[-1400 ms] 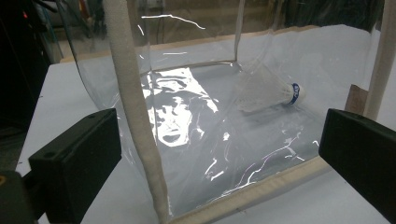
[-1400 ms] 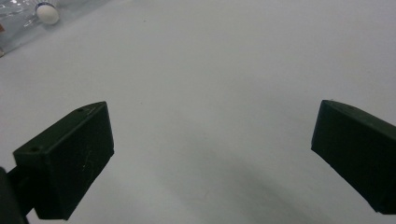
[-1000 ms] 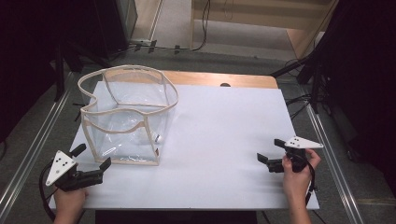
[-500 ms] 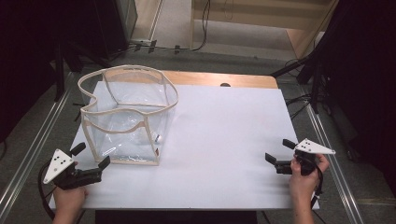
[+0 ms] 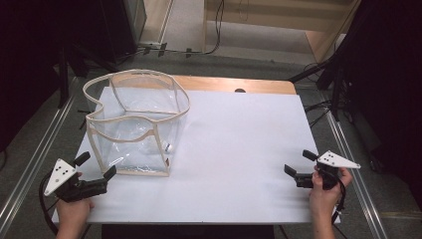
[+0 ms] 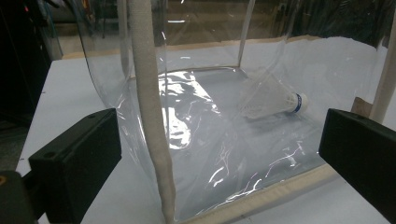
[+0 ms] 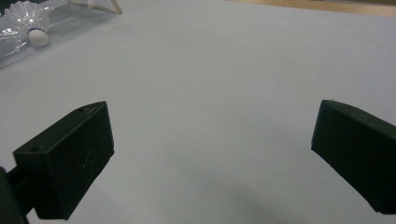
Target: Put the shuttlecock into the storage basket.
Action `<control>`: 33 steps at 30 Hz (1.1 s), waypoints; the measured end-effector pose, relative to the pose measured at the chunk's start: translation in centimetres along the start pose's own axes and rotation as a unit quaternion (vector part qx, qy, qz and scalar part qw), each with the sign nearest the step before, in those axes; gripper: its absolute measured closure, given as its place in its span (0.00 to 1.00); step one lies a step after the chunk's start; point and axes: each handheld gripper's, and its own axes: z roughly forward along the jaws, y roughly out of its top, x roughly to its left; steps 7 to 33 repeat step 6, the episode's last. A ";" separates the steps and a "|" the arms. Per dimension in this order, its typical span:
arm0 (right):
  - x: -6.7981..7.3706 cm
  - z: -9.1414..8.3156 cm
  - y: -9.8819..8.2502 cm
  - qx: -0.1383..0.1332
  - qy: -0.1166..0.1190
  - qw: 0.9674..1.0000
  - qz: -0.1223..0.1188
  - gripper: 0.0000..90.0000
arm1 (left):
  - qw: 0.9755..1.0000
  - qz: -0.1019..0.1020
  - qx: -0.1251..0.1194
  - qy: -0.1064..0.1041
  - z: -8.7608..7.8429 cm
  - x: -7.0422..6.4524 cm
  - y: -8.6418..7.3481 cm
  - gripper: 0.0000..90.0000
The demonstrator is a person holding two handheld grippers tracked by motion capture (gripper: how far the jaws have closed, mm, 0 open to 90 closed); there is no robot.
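one clear plastic bag upright on the bench, one shuttlecock lying inside. two claws, left claw and right claw, both spread apart, empty.

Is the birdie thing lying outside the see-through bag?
No, the shuttlecock lies on its side inside the clear bag, on its bottom, seen through the wall in the left gripper view.
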 end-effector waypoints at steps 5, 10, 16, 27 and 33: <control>-0.1 -0.1 -0.3 -0.001 -0.006 1.000 0.004 0.00 | 1.000 0.000 -0.001 0.000 0.0 0.0 0.0 0.00; -0.1 0.0 -0.3 0.000 -0.008 1.000 0.005 0.00 | 1.000 0.000 0.000 -0.001 0.0 0.0 0.0 0.00; -0.1 0.0 -0.3 0.000 -0.008 1.000 0.005 0.00 | 1.000 0.000 0.000 -0.001 0.0 0.0 0.0 0.00; -0.1 0.0 -0.3 0.000 -0.008 1.000 0.005 0.00 | 1.000 0.000 0.000 -0.001 0.0 0.0 0.0 0.00; -0.1 0.0 -0.3 0.000 -0.008 1.000 0.005 0.00 | 1.000 0.000 0.000 -0.001 0.0 0.0 0.0 0.00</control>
